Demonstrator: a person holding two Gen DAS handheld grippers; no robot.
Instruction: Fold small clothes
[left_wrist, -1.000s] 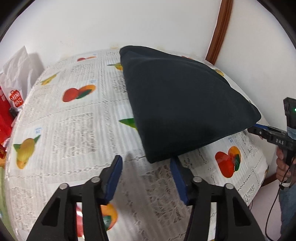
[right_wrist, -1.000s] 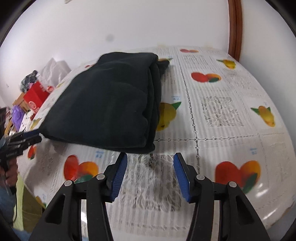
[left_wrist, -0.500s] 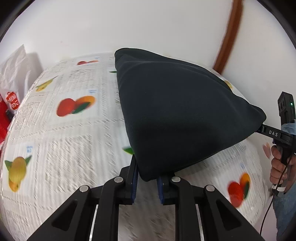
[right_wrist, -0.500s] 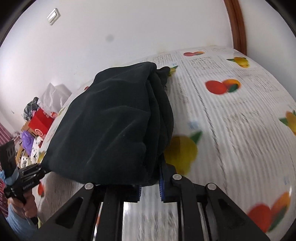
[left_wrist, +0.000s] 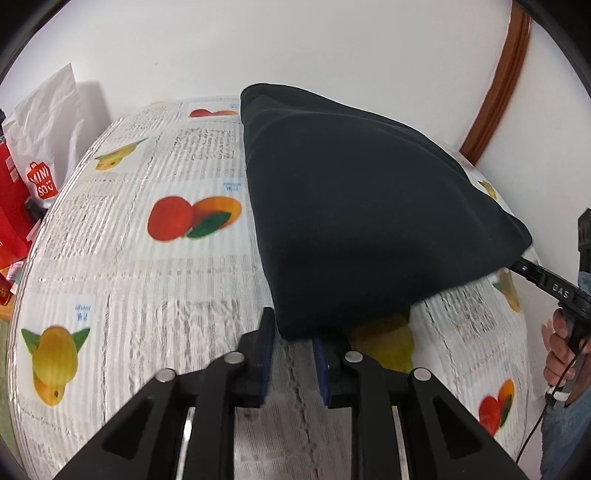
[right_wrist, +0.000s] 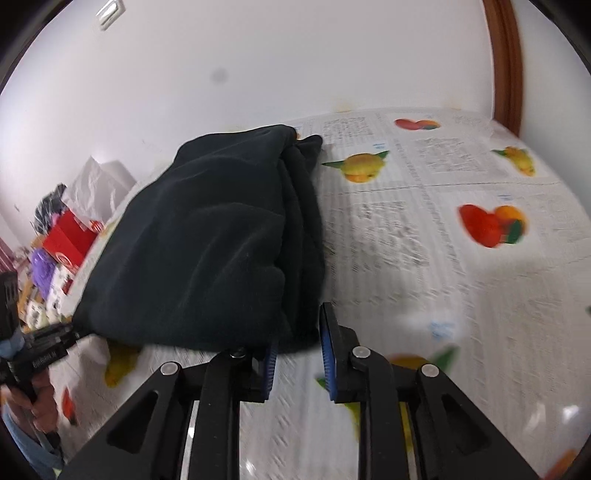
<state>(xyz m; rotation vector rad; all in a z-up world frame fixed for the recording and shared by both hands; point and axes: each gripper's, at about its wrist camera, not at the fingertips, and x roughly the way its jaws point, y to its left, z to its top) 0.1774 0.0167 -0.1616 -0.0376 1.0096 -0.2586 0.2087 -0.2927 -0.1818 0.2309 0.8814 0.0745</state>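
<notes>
A dark folded garment (left_wrist: 362, 206) lies on the fruit-print tablecloth (left_wrist: 147, 280), its near edge raised off the table. My left gripper (left_wrist: 293, 332) has one near corner pinched between its blue pads, and its jaws are opening slightly. At the garment's other near corner, the right gripper (left_wrist: 546, 284) shows from the side. In the right wrist view, the garment (right_wrist: 207, 243) bunches in thick layers. My right gripper (right_wrist: 299, 332) grips that corner between its pads, jaws also opening slightly. The left gripper (right_wrist: 48, 343) shows at the far left edge.
A white wall runs behind the table, with a brown door frame (left_wrist: 495, 96) at the right. A white paper bag (left_wrist: 44, 129) and red boxes (left_wrist: 11, 206) stand off the table's left end. A person's hand (left_wrist: 561, 343) holds the right gripper's handle.
Both grippers moved forward from wide open in front of the garment and closed on its two near corners. The near edge has come up off the table.
</notes>
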